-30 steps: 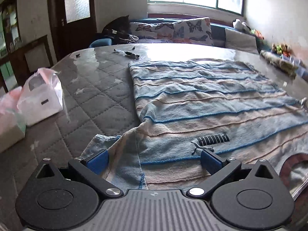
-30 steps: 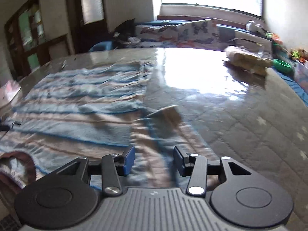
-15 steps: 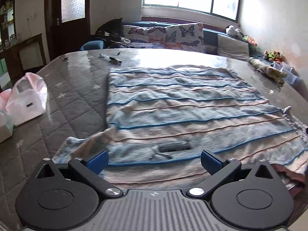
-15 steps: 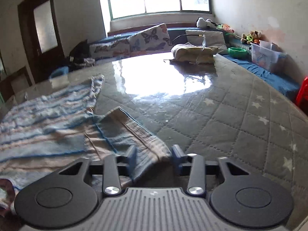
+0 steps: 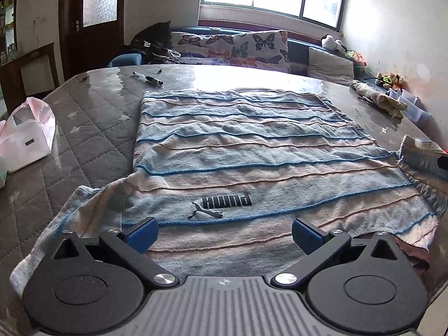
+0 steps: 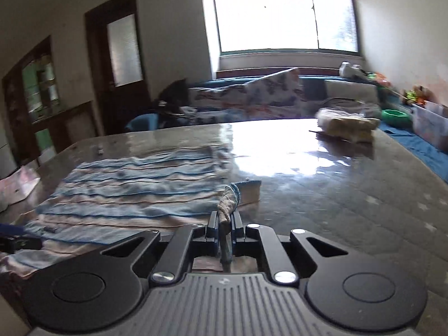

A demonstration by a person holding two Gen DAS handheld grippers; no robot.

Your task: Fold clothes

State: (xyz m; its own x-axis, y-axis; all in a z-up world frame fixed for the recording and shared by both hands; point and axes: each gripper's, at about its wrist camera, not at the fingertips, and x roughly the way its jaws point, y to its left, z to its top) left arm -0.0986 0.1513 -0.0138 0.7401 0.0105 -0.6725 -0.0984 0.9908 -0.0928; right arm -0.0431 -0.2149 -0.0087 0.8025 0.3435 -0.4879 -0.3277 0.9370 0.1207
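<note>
A blue and beige striped T-shirt (image 5: 238, 151) with a black logo lies spread flat on the grey quilted mattress (image 5: 84, 128). My left gripper (image 5: 222, 233) hovers open over the shirt's near chest, nothing between its blue pads. In the right wrist view the same T-shirt (image 6: 134, 190) lies to the left. My right gripper (image 6: 224, 224) is shut on the shirt's right sleeve (image 6: 229, 198), whose cloth is bunched between the pads and lifted off the mattress. The left sleeve (image 5: 84, 212) lies loose beside my left gripper.
A white and pink plastic bag (image 5: 25, 137) sits at the left edge. Pens (image 5: 148, 77) lie at the far side. A folded beige garment (image 6: 347, 123) rests at the far right. Butterfly cushions (image 5: 232, 47) line the sofa behind.
My right gripper closed on the right sleeve and raised it. The left gripper shifted a little across the shirt, staying open.
</note>
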